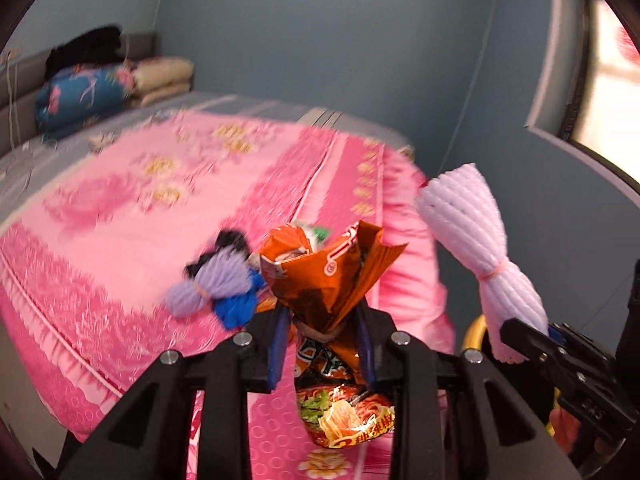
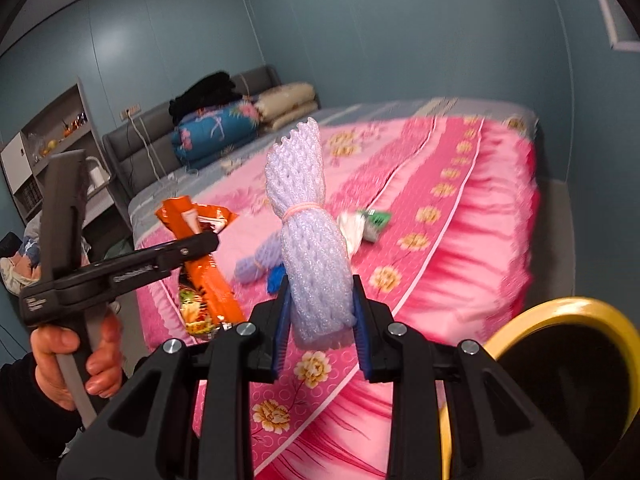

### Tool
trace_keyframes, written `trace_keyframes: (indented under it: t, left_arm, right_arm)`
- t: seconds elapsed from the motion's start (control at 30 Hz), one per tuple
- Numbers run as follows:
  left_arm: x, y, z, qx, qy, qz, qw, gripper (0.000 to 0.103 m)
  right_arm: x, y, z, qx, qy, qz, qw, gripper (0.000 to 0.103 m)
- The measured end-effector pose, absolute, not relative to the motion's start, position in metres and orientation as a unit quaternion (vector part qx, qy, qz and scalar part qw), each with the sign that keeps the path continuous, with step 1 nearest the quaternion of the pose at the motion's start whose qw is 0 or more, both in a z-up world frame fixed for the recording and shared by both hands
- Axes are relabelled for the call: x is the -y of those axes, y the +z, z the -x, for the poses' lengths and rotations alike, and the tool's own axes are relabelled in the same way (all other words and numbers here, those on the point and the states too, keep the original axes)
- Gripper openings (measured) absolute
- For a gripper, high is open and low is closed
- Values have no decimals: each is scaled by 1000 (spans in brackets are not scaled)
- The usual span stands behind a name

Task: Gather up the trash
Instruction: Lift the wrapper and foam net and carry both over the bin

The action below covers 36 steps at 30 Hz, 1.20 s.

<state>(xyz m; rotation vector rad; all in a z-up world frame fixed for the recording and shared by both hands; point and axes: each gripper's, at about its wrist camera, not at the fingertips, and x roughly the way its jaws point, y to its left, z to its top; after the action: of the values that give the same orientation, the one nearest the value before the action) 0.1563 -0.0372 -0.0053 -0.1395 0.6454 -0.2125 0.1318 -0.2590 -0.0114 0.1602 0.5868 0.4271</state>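
Left gripper (image 1: 323, 344) is seen clamped on an orange instant-noodle wrapper (image 1: 332, 280), crumpled at the pinch, lower centre of the left wrist view; the wrapper is lifted clear of the pink floral bedspread (image 1: 120, 216). In the right wrist view the same wrapper (image 2: 208, 276) is seen at left centre, hanging from the left gripper (image 2: 212, 240), which is held by a hand (image 2: 76, 356) at the lower left edge. Right gripper (image 2: 320, 320) is clamped on a white foam net sleeve (image 2: 308, 216), banded at mid-length with a pink rubber band (image 2: 302, 208), standing upright at frame centre. The same sleeve (image 1: 476, 240) is shown at right in the left wrist view, above the bed edge. Left on the bedspread: a lilac foam net bundle (image 1: 212, 284) with a blue item (image 1: 240, 304) touching it, just left of the wrapper; in the right wrist view a white and green crumpled packet (image 2: 364, 224) is seen beyond the sleeve, right of centre. A yellow-rimmed bin (image 2: 560, 312) is located at lower right, beside the bed. Folded quilts (image 2: 240, 124) are stacked at the headboard, upper left centre. Background is motion-blurred.
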Motion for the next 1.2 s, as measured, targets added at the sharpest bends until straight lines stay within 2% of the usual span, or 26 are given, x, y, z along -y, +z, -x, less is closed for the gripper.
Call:
trace_keyframes:
  t: [0.3,0.53,0.7,1.2]
  left_arm:
    - [99,30,-126,-270,-167,17,948,28]
    - [139,34,-129,-264,-212,3,941,28]
    - [169,23,-142,-271,-256,7,928,28]
    - [239,-36,-165,-357,-327,9,875,29]
  right_arm:
    - [313,17,-99,-240,158,-93,953,27]
    - [356,19,-81,-232,102,-113,961,27]
    - [383,14,-73,-242,42,-123,962,27]
    - [441,-31,-84,-315,-35,-174,932,28]
